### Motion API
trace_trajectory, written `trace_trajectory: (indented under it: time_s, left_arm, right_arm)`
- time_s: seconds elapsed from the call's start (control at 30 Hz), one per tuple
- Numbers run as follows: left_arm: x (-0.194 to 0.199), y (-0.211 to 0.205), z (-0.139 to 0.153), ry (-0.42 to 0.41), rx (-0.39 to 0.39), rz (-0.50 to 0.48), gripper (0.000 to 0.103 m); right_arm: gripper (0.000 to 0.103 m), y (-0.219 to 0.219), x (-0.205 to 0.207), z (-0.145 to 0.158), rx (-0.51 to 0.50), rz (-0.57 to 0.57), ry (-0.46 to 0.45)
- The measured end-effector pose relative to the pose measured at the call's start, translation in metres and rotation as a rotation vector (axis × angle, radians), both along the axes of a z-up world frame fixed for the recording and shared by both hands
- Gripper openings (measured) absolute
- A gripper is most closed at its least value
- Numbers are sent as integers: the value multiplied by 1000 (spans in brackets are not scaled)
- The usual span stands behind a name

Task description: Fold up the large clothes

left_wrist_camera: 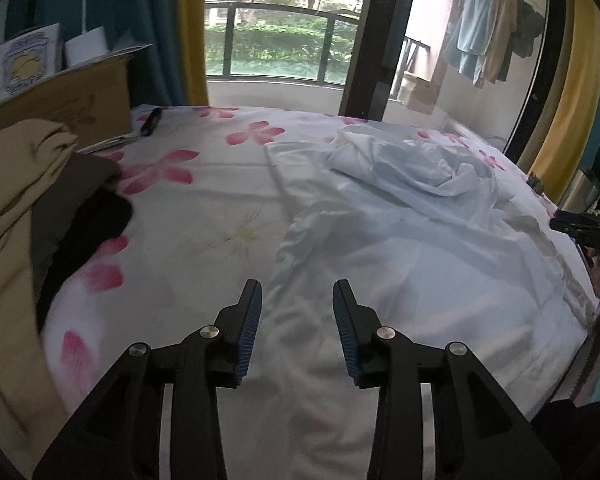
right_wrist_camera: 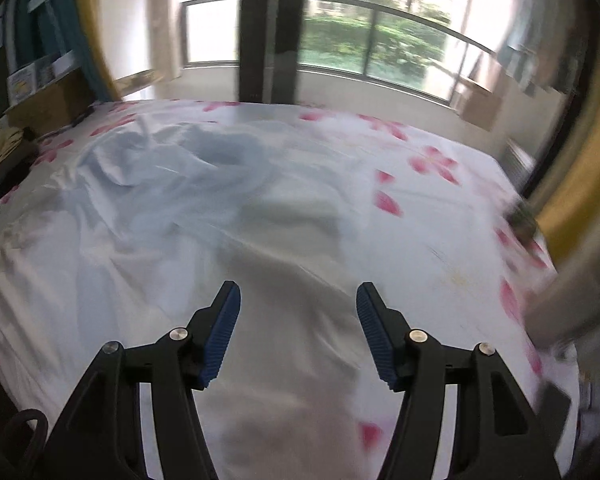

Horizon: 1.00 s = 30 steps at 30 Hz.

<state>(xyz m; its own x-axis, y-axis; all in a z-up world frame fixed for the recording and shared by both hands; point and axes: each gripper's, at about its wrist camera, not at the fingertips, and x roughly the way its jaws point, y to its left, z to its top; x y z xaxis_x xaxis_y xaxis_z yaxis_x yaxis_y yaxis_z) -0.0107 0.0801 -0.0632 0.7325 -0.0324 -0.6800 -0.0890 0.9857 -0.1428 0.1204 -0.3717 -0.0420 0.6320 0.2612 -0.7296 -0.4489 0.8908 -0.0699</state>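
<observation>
A large pale blue-white garment lies spread and rumpled on the floral bedsheet, with a bunched heap at its far end. My left gripper is open and empty, hovering over the garment's near left edge. The right gripper shows at the far right edge of the left wrist view. In the right wrist view the garment covers the left and middle of the bed. My right gripper is open and empty above the garment's near part. That view is blurred.
A pile of beige and dark clothes lies at the left of the bed. A cardboard box stands behind it, with a dark tool beside it. A window with a railing is beyond. Yellow curtain hangs at the right.
</observation>
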Motion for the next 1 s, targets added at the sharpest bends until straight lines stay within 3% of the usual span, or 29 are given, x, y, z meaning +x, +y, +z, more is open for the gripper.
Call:
trace_trajectory:
  time_s: [0.23,0.63,0.73,0.83,0.87,0.9,0.93,0.97,1.0]
  left_arm:
    - [-24,10,-9,24,14,36,40]
    - [-59,-2,-21,60,9,-26,55]
    - [-62,-9,-32,101,45,-36,55]
    - [-66,-14,-31,92,85,-33,55]
    - [-67,-16,-31,93,95,-34,54]
    - [-68,-17,-31,86,111,-39,45]
    - [-69,-17,-32,80,121,-45,11]
    - [-70,-17,-31,77,122,-50,2]
    - [-71,-15,-30,74,111,-48,2]
  right_arm:
    - [61,-59,-29,-9,50,-165,40]
    - [61,-86,-85,-35,72,-240,84]
    - [61,-90,-89,-44,75,-258,112]
    - [60,-92,-95,-45,75,-259,105]
    - [50,-91,-97,-45,71,-253,104]
    - [42,-90,-98,-45,62,-246,101]
    - [23,-88,-101,-44,59,-229,98]
    - [9,-86,-103,-44,72,-201,106]
    - [5,-84,-104,-43,75,-183,112]
